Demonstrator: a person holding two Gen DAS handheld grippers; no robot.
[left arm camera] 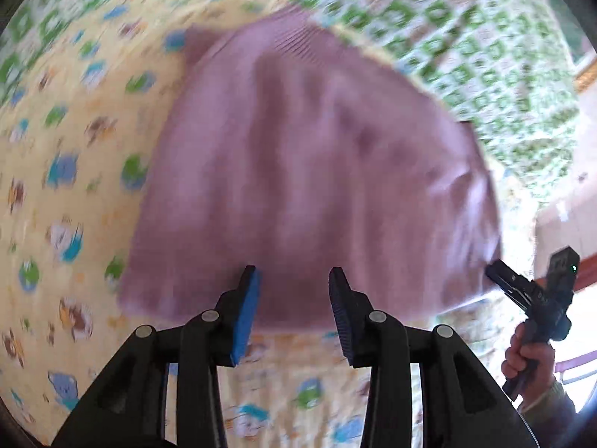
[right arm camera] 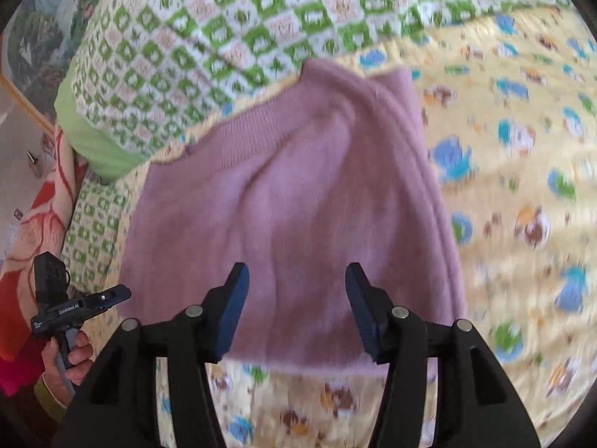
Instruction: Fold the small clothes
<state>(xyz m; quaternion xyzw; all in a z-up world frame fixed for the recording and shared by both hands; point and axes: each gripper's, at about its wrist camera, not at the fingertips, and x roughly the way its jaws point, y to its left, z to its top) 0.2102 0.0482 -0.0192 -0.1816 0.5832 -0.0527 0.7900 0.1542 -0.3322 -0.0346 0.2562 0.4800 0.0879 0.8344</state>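
Observation:
A small mauve knitted garment (left arm camera: 306,171) lies folded on a yellow cartoon-print sheet (left arm camera: 74,171); it also shows in the right wrist view (right arm camera: 294,201). My left gripper (left arm camera: 294,280) is open and empty, its fingertips above the garment's near hem. My right gripper (right arm camera: 296,276) is open and empty over the near hem too. Each view shows the other gripper: the right one (left arm camera: 492,272) at the garment's right edge, the left one (right arm camera: 123,293) at its left edge. Both views are blurred by motion.
A green-and-white patterned blanket (right arm camera: 231,37) lies behind the garment, also visible in the left wrist view (left arm camera: 466,37). The yellow sheet (right arm camera: 522,186) spreads to the right. A red-orange flowered cloth (right arm camera: 41,224) hangs at the bed's left edge, with floor beyond.

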